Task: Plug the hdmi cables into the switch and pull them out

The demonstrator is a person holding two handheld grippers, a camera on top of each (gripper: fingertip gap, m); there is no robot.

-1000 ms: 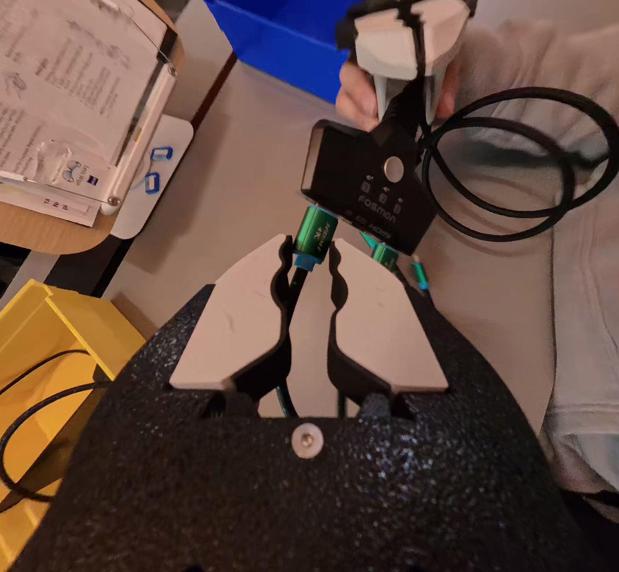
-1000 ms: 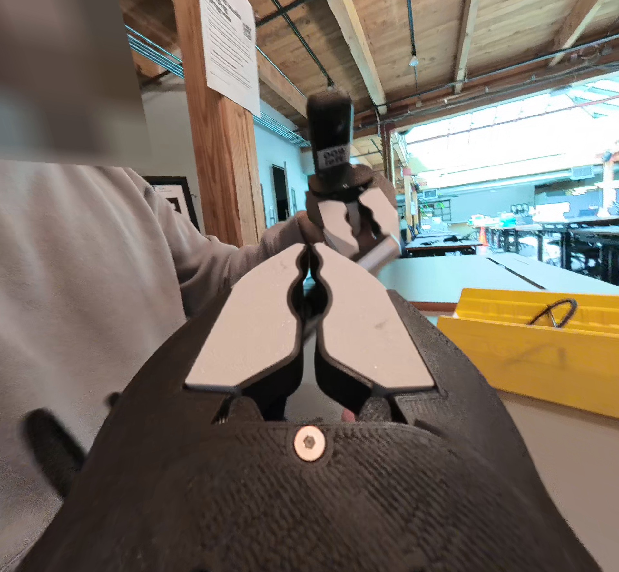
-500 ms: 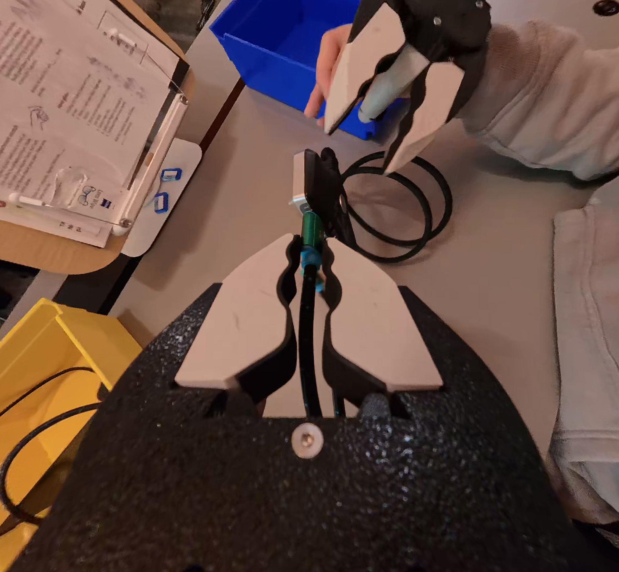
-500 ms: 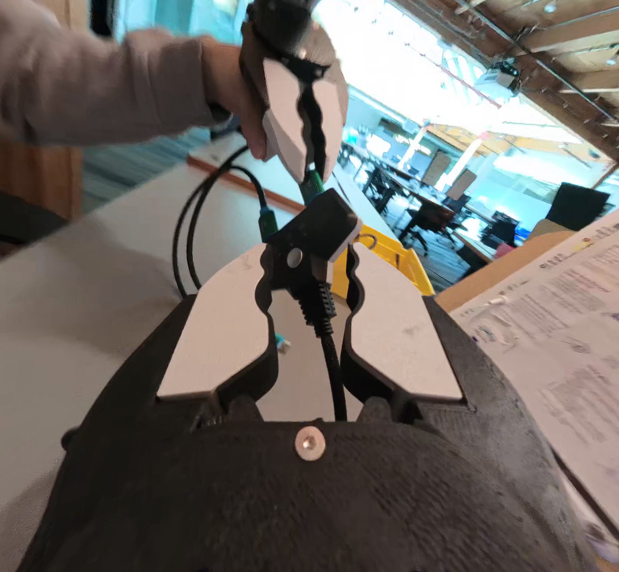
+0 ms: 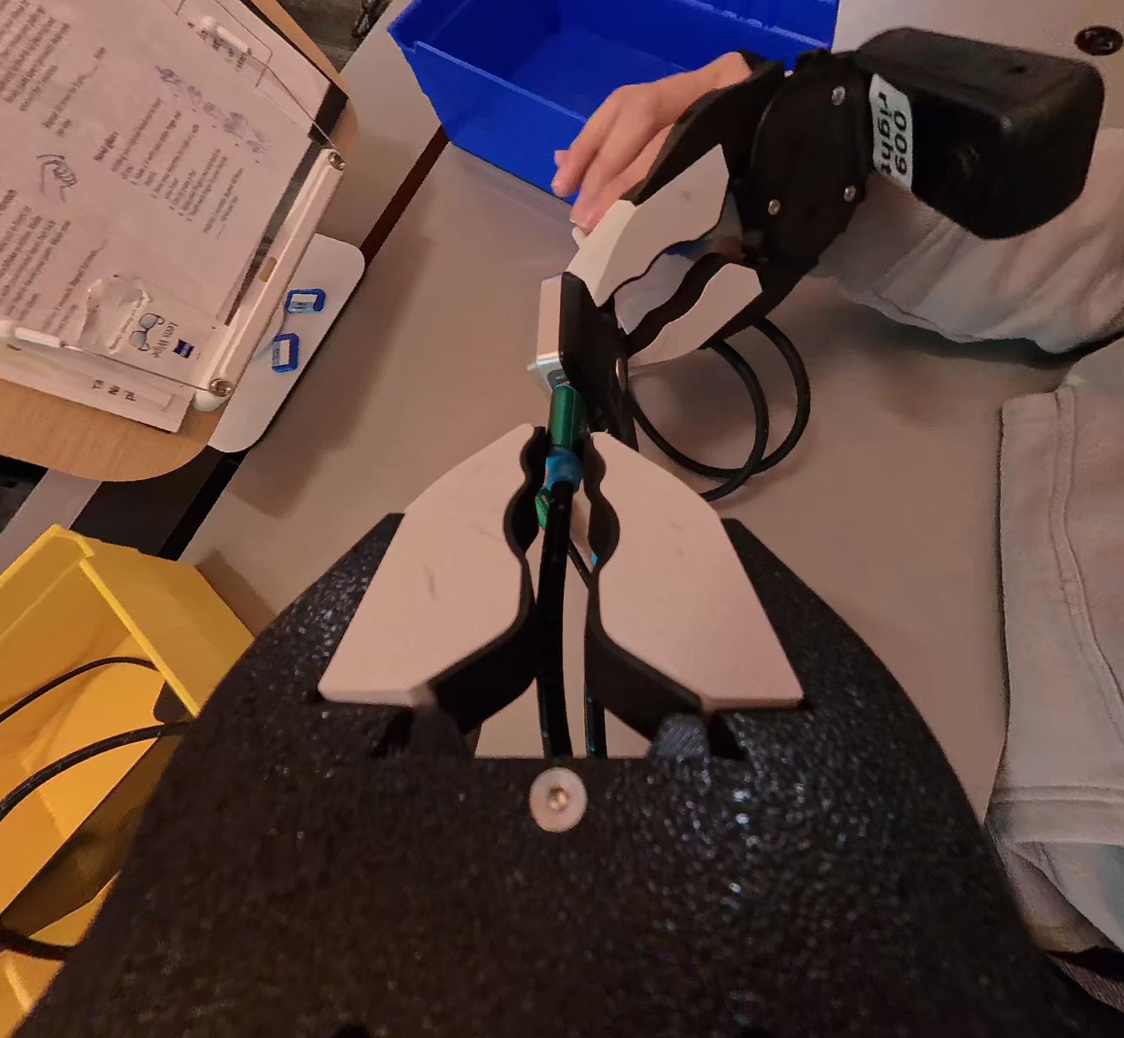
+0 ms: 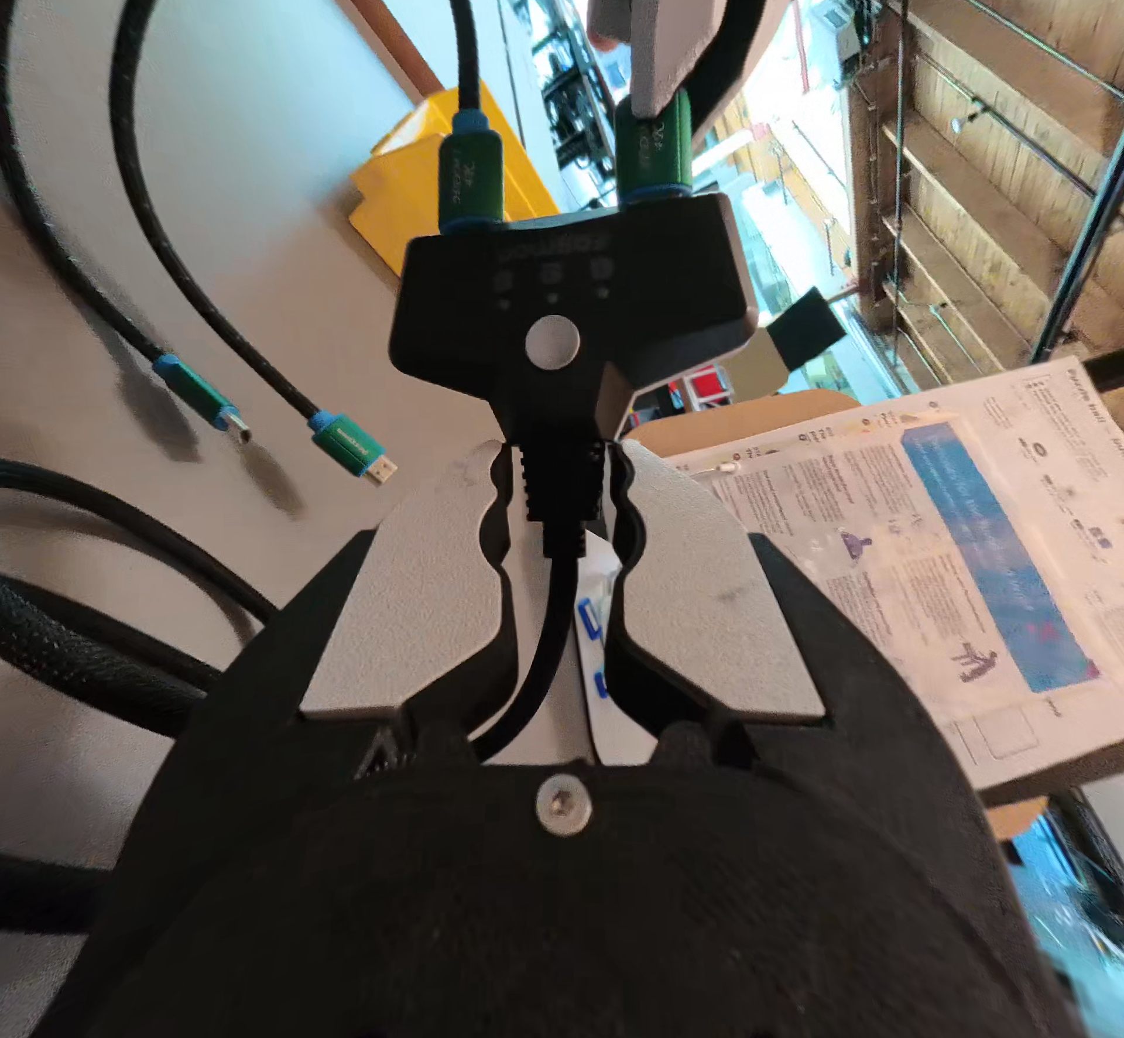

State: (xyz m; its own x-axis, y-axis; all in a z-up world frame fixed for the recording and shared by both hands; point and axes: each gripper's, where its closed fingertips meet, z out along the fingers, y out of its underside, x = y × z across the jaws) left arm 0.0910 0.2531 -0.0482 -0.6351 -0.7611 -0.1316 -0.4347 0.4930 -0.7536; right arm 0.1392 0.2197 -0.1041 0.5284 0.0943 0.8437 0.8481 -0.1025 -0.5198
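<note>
The black HDMI switch [image 6: 565, 291] hangs between the two grippers above the table. It shows edge-on in the left wrist view [image 5: 562, 333]. My right gripper [image 6: 556, 464] is shut on the ribbed cable boot at the switch's tail end. It also shows in the left wrist view [image 5: 663, 291]. Two green HDMI plugs sit in the switch's far side, one on the left [image 6: 471, 175] and one on the right [image 6: 654, 151]. My left gripper [image 5: 562, 443] is shut on the right green plug [image 5: 565, 413]. Two loose green plugs [image 6: 353, 449] lie on the table.
A blue bin [image 5: 608, 35] stands behind the switch and a yellow bin [image 5: 79, 674] holding a black cable sits at the left. A stand with printed papers [image 5: 121, 169] is at the far left. A coiled black cable [image 5: 748, 413] lies under the switch. A light sleeve [image 5: 1064, 583] lies at the right.
My right gripper opened, swung round and closed on the switch's tail end. The switch turned edge-on to my left gripper, which kept its hold on the green plug.
</note>
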